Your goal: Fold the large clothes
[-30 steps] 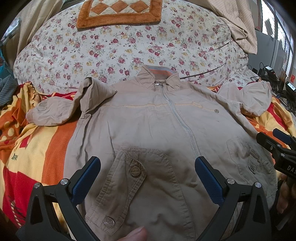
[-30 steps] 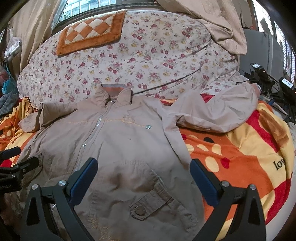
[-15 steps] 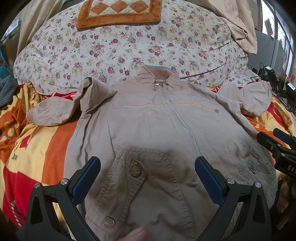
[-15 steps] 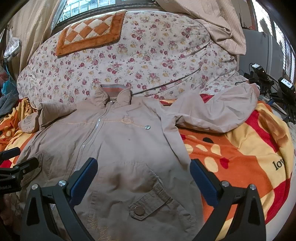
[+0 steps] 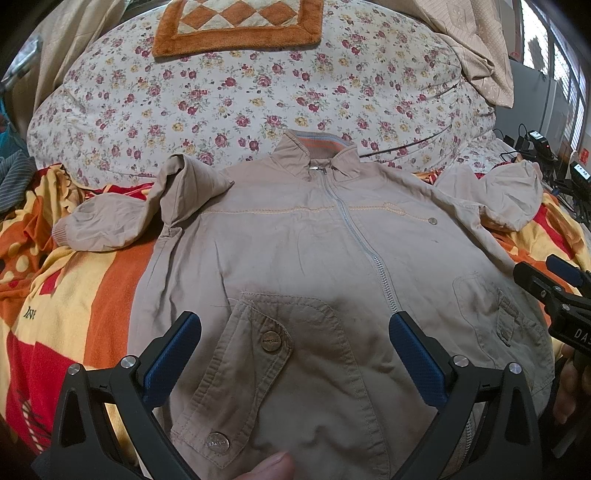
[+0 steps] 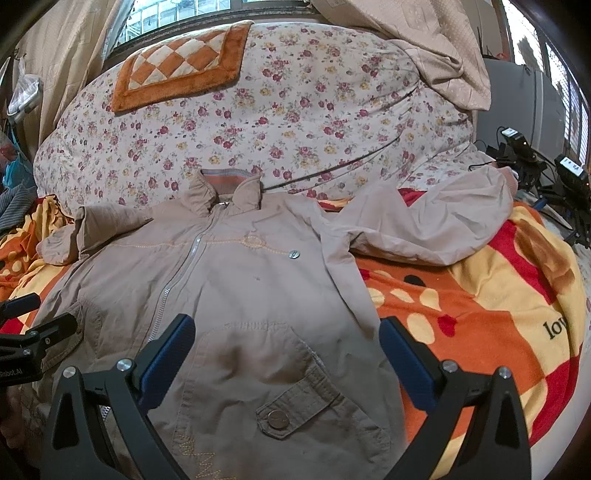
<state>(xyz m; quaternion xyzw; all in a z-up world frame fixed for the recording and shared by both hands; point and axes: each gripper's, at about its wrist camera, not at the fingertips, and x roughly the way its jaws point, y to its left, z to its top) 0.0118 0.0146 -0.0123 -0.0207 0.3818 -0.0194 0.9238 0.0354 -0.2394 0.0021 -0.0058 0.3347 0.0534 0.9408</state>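
Note:
A beige zip-up jacket [image 5: 295, 251] lies face up on the bed, collar at the far end, zipper closed. Its left sleeve [image 5: 110, 225] is bunched toward the shoulder; its right sleeve [image 6: 436, 229] spreads out to the right. My left gripper [image 5: 295, 343] is open and empty, hovering over the jacket's lower left pocket. My right gripper [image 6: 288, 350] is open and empty above the lower right pocket [image 6: 295, 410]. Each gripper shows at the edge of the other's view: the right one [image 5: 554, 291], the left one [image 6: 29, 332].
An orange, yellow and red blanket [image 6: 480, 314] covers the bed under the jacket. A big floral quilt [image 5: 258, 96] is piled behind the collar with an orange checkered mat [image 5: 236, 26] on it. Chargers and cables [image 6: 546, 170] sit at the far right.

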